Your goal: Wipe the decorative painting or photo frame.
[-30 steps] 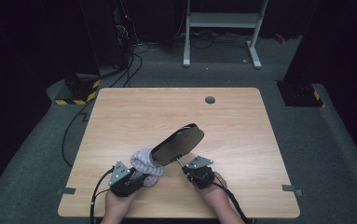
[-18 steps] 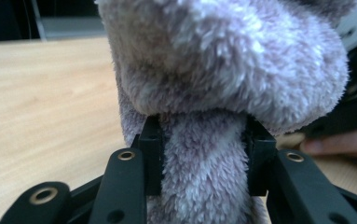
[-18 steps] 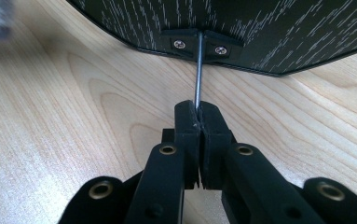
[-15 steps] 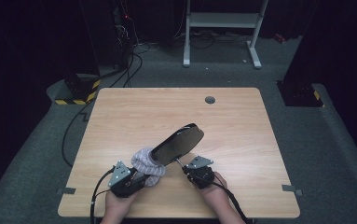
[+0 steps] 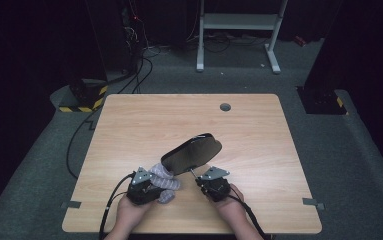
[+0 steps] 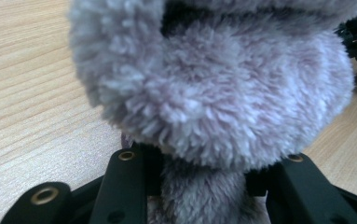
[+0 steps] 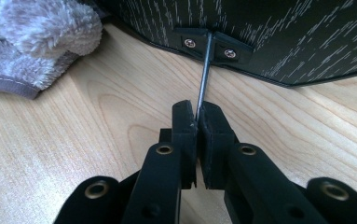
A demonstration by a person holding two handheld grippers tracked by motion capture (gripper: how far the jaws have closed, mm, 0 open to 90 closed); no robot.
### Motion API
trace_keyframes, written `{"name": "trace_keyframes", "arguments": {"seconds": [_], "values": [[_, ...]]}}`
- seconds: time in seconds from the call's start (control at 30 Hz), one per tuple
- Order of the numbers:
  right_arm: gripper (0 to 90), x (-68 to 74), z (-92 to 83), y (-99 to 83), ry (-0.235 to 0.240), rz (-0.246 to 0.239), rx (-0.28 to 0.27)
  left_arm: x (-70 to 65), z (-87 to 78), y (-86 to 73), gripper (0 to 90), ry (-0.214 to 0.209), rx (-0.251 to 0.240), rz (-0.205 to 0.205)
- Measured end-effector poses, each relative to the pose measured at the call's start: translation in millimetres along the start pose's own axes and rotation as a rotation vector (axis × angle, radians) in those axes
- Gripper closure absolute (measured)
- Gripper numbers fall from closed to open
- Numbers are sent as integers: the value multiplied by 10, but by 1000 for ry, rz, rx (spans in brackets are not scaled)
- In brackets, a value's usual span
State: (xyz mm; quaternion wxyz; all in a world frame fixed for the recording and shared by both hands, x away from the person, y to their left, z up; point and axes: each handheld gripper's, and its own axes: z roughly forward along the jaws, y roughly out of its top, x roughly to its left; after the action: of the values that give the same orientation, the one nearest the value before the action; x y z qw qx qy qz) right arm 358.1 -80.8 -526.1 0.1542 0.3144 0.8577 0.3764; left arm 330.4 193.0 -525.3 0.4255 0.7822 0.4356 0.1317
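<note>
While the right gripper pinches the mirror's thin wire stem, the left gripper's clamped fluffy cloth could tip it.

A dark oval mirror hangs tilted above the near middle of the wooden table, its glossy face turned up and toward the left, its back (black, flecked with pale streaks) carrying a small bracket with two screws. From that bracket a thin metal stem runs down and is pinched at its lower end. Just left of the mirror, touching its lower edge, sits a fluffy grey-lilac cloth, bunched into a soft wad with a stitched hem showing along one fold, part of it resting on the tabletop.
</note>
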Motion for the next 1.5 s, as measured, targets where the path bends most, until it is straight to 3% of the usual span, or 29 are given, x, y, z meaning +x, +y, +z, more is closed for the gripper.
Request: {"name": "trace_keyframes", "arguments": {"seconds": [0.17,0.33,0.43,0.5,0.8,1.07,1.17,1.33,1.5], "values": [[863,-3,-1,1,1,2,1,-5,-77,3,608,-6,-46,16],[866,-4,-2,0,1,5,3,-50,-235,50,606,-18,-173,30],[870,-4,0,0,0,-2,0,-107,-291,72,603,-29,-237,62],[871,-2,0,0,-1,-3,1,-111,-278,68,601,-23,-233,74],[869,-5,2,-1,3,-4,-2,-59,-154,32,599,-24,-180,43],[867,-23,-3,0,13,9,3,3,32,11,595,-10,-49,10],[866,-22,-3,0,14,14,3,26,57,29,591,-18,-21,-13],[865,-21,-2,0,10,10,2,41,48,30,593,-29,-32,-21],[869,-19,-2,1,4,11,3,18,-28,48,599,-53,-99,-12]]}}
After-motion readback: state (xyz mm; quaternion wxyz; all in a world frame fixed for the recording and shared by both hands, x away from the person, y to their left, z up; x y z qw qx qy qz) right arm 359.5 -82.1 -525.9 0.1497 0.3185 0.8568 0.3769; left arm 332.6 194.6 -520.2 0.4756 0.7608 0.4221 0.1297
